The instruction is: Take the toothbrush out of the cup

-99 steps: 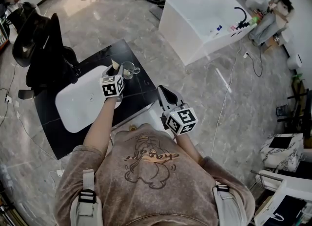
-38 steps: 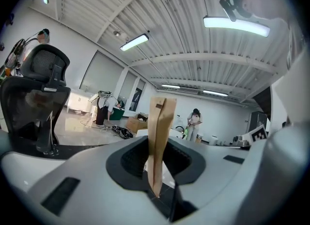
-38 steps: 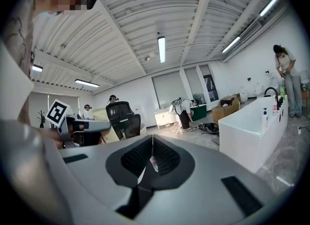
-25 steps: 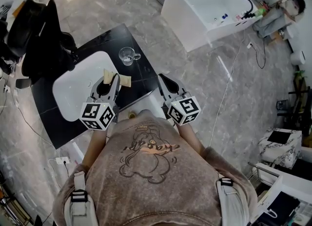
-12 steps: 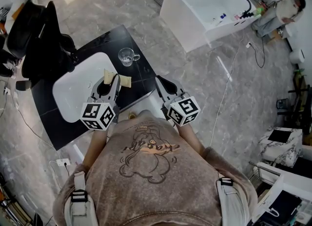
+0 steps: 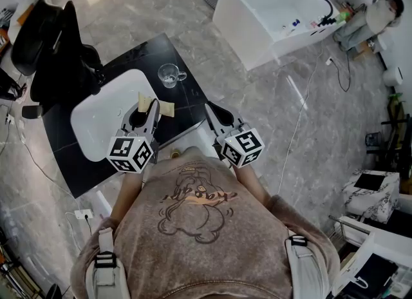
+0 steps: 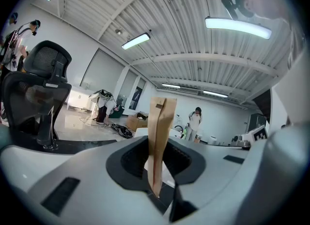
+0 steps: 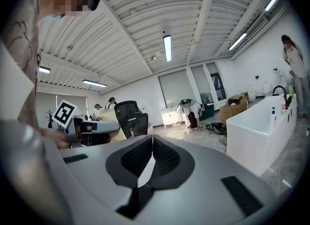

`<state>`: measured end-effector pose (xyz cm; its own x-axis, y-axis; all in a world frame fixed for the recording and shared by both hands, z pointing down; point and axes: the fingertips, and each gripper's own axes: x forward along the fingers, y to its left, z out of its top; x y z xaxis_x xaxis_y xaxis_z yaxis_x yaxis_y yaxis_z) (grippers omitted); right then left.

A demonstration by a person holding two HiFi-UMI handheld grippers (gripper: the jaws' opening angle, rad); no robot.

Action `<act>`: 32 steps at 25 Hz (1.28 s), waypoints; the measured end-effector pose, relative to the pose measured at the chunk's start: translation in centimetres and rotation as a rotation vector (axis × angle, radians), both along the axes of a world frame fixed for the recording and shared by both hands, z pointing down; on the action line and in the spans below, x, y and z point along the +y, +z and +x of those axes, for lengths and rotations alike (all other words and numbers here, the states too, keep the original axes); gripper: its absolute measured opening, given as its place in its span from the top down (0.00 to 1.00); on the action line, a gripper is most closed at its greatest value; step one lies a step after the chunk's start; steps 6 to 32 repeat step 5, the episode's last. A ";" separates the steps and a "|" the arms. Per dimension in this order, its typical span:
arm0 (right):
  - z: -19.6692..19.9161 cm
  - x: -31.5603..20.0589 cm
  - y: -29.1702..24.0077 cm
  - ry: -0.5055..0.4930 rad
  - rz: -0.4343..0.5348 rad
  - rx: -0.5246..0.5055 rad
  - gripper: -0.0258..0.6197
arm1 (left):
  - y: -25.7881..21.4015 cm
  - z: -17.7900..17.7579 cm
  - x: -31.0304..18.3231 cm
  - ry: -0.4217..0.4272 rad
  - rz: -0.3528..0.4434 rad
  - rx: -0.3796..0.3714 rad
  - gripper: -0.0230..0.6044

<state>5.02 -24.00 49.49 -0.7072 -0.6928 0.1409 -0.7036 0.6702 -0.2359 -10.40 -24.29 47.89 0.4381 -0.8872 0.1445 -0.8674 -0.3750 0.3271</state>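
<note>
Grey marble-look floor, open workshop room with a ribbed ceiling and strip lights.

Surface: one black countertop [image 6: 64,162] with one white basin [image 6: 103,120] sunk into it.

Left gripper [image 6: 145,107]: one. Jaws narrow, pressed on the toothbrush [image 7: 160,122], a flat tan piece that stands upright between the pads and sticks out past the tips. In the head view it is held over the near right edge of the basin.

Right gripper [image 8: 151,139]: one. Jaws closed together, nothing between them. It is held off the right edge of the countertop, over the floor.

Glass cup [image 6: 169,74]: one, clear, with a handle. It stands upright on the black top beyond the basin and is empty. The toothbrush is out of it and apart from it.

Room items: one black office chair [image 6: 55,46] left of the countertop; one white bathtub [image 6: 264,14] further off with a black tap [image 6: 328,8]; cables on the floor.
</note>
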 end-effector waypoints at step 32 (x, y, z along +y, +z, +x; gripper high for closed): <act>-0.1 0.1 0.2 -0.006 -0.003 0.001 0.93 | 0.3 0.0 0.2 -0.008 -0.008 0.010 0.82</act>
